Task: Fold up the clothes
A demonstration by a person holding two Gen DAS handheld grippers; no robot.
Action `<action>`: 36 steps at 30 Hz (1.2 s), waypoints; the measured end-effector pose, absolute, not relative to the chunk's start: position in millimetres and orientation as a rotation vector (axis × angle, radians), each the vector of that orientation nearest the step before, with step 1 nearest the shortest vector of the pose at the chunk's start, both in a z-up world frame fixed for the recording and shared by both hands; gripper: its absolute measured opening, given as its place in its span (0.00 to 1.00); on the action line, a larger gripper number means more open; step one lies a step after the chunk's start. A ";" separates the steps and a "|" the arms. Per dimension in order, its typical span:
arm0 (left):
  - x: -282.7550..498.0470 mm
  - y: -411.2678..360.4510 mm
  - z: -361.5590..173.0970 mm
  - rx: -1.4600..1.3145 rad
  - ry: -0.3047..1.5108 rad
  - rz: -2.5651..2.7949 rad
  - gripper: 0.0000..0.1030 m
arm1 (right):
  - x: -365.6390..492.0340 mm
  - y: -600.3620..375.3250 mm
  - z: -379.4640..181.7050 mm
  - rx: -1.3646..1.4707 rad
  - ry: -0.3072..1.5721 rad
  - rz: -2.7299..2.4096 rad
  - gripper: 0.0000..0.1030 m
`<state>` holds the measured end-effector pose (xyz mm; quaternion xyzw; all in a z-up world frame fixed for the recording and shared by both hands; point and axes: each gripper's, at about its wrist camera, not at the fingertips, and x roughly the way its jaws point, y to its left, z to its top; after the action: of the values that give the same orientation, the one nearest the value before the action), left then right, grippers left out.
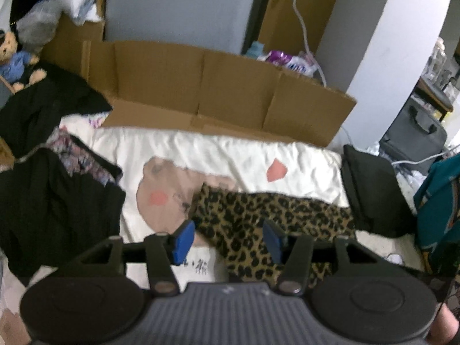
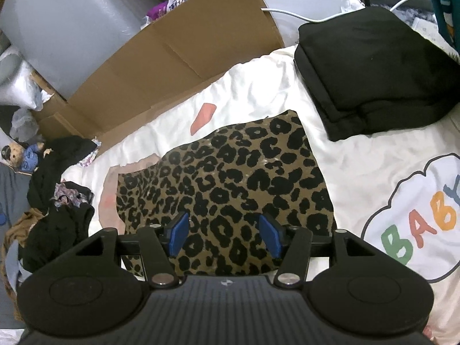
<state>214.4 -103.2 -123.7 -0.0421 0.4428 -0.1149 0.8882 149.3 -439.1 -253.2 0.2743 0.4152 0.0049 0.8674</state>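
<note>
The leopard-print garment lies folded flat on the white sheet, with a folded black stack at two o'clock. Both the left gripper and right gripper hang spread and empty above it. A rumpled dark pile at nine o'clock looks still unfolded.

Black tongs, blue pads

- White printed bedsheet spreads beneath the gripper.
- Flattened cardboard stands just beyond it, grey panel behind.
- White pillar rises far right; grey bag beside it.
</note>
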 end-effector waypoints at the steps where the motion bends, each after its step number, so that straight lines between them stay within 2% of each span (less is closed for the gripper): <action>1: 213.3 -104.2 -131.7 -0.082 0.930 -0.239 0.56 | 148.2 -438.3 -254.8 0.570 0.868 0.005 0.59; 5: 211.3 -103.7 -160.0 -0.096 0.944 -0.255 0.56 | 143.5 -436.1 -266.6 0.570 0.885 -0.008 0.59; 9: 216.2 -103.8 -188.9 -0.107 0.968 -0.257 0.50 | 140.3 -437.3 -281.0 0.626 0.910 0.013 0.59; 17: 221.3 -125.6 -258.9 -0.072 1.055 -0.366 0.50 | 136.1 -448.1 -303.2 0.747 0.957 0.002 0.58; 21: 221.6 -134.7 -286.4 -0.045 1.081 -0.404 0.42 | 133.3 -460.1 -314.0 0.800 0.979 -0.070 0.58; 36: 226.7 -120.1 -326.6 -0.107 1.037 -0.521 0.47 | 132.1 -482.8 -339.1 0.914 0.939 -0.142 0.56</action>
<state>226.7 -120.1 -326.6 -0.0503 0.4895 -0.2461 0.8350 132.1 -482.8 -339.1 0.4247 0.4364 -0.0661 0.7904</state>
